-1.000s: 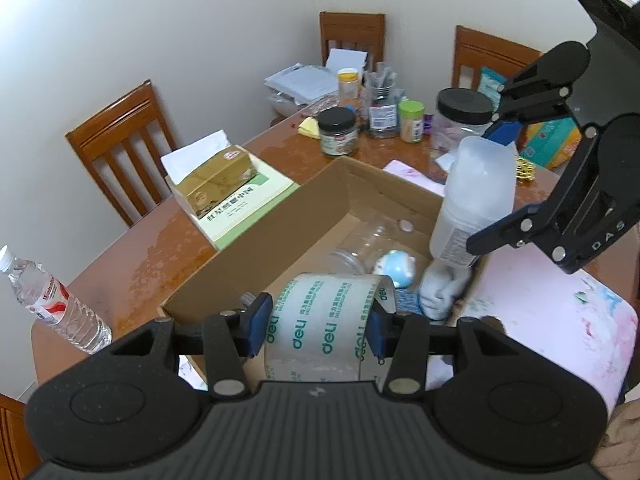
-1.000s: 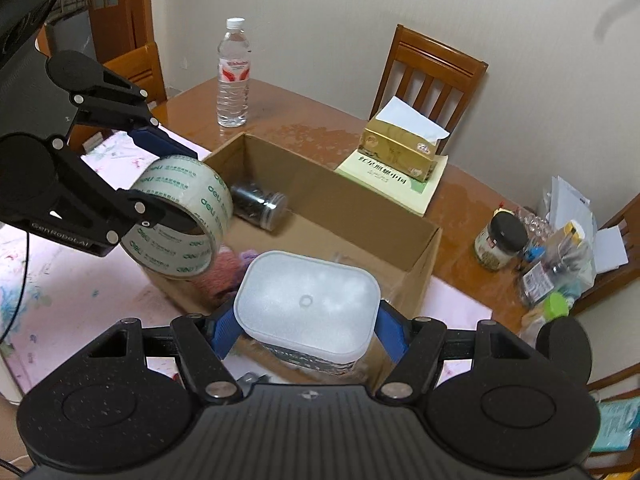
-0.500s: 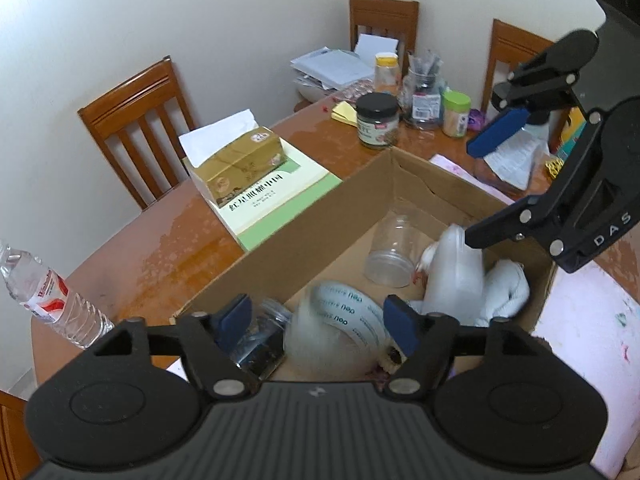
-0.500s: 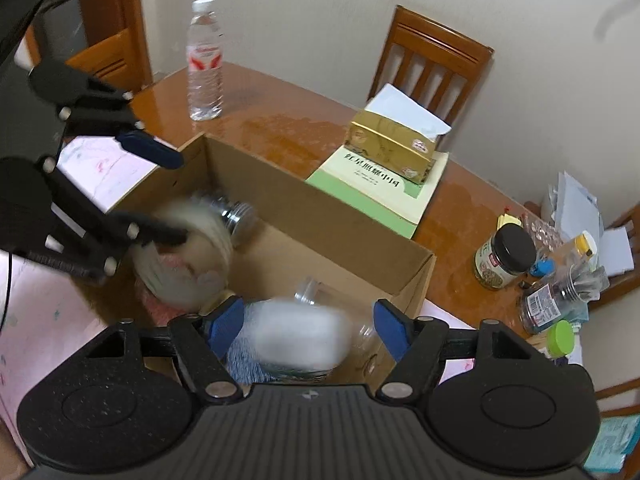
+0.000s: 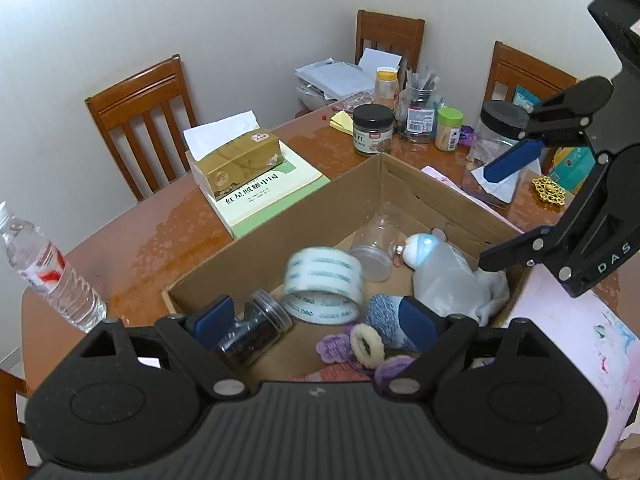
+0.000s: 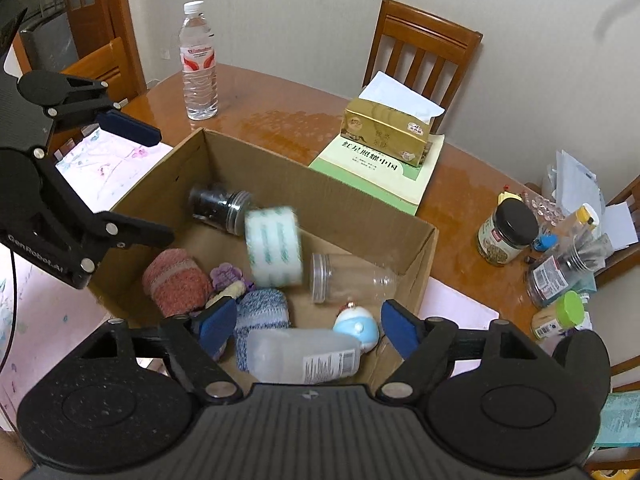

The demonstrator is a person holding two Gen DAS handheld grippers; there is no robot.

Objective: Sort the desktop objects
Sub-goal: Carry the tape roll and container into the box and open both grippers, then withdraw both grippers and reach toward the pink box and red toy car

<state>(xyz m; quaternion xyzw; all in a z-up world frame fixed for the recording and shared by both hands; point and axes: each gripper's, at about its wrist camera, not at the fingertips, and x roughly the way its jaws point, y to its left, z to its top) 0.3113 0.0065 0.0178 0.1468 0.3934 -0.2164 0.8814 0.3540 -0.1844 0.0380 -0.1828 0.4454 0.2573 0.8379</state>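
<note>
Box: open cardboard box (image 5: 304,216) on the wooden table (image 5: 160,232); everything below is placed relative to it.
Left tongs: left gripper (image 5: 316,318) above the box's near edge, jaws spread wide, nothing between them.
Right tongs: right gripper (image 6: 304,322) above the box's opposite edge, jaws spread wide, nothing held.
Tape: tape roll (image 5: 325,285) inside the box, blurred, next to the dark jar (image 5: 256,326).
Bottle: frosted plastic bottle (image 6: 302,356) on its side inside the box, under the right gripper.
Other contents: clear jar (image 6: 348,282), rolled socks (image 6: 262,316), small blue figure (image 6: 356,330).
Outside: tissue box (image 5: 234,160) on a green book (image 5: 264,196) just beyond the box; water bottle (image 6: 198,62) standing off one corner.
</note>
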